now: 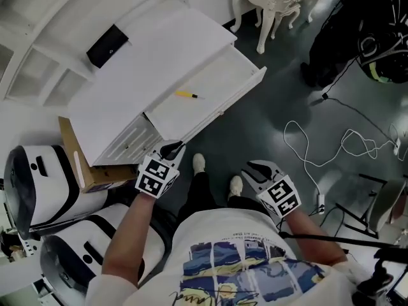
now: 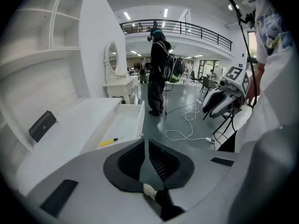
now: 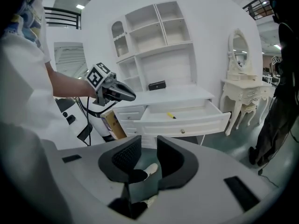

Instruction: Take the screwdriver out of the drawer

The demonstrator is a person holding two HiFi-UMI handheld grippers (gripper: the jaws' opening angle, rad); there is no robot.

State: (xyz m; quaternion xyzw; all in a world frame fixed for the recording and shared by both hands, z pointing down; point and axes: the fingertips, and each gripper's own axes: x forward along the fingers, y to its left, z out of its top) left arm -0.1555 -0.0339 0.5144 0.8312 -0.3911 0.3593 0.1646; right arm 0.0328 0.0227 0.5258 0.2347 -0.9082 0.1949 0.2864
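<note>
**Clerk:** Item one, the task's thing?

**Checker:** Screwdriver (image 1: 186,95), yellow handle, dark tip toward 3 o'clock in the head view. It lies flat on the floor of the drawer (image 1: 220,75), close under the edge of the desk (image 1: 159,50) top. Nothing touches it.

**Clerk:** State of the drawer?

**Checker:** Pulled well out of the white desk, with its front panel toward the person.

**Clerk:** Item two, left gripper?

**Checker:** Left gripper (image 1: 173,149), jaws pressed together with nothing between them. Its own view shows the pads meeting in one thin line. The screwdriver is at 12 o'clock from it, well apart.

**Clerk:** Item three, right gripper?

**Checker:** Right gripper (image 1: 251,168), at 4 o'clock from the left one. Its jaws stand wide apart and are empty; through the gap only the floor and a shoe show. In its view the screwdriver is in the drawer at 12 o'clock beyond the jaws, well apart.

**Clerk:** Sundries?

**Checker:** One black box (image 1: 107,46) on the desk top, at 10 o'clock from the screwdriver. One cardboard box (image 1: 71,146) against the desk, at 9 o'clock from the left gripper. One white cable (image 1: 319,152) looped on the dark floor, at 3 o'clock from the right gripper. Two pale shoes (image 1: 199,163) between the grippers.
</note>
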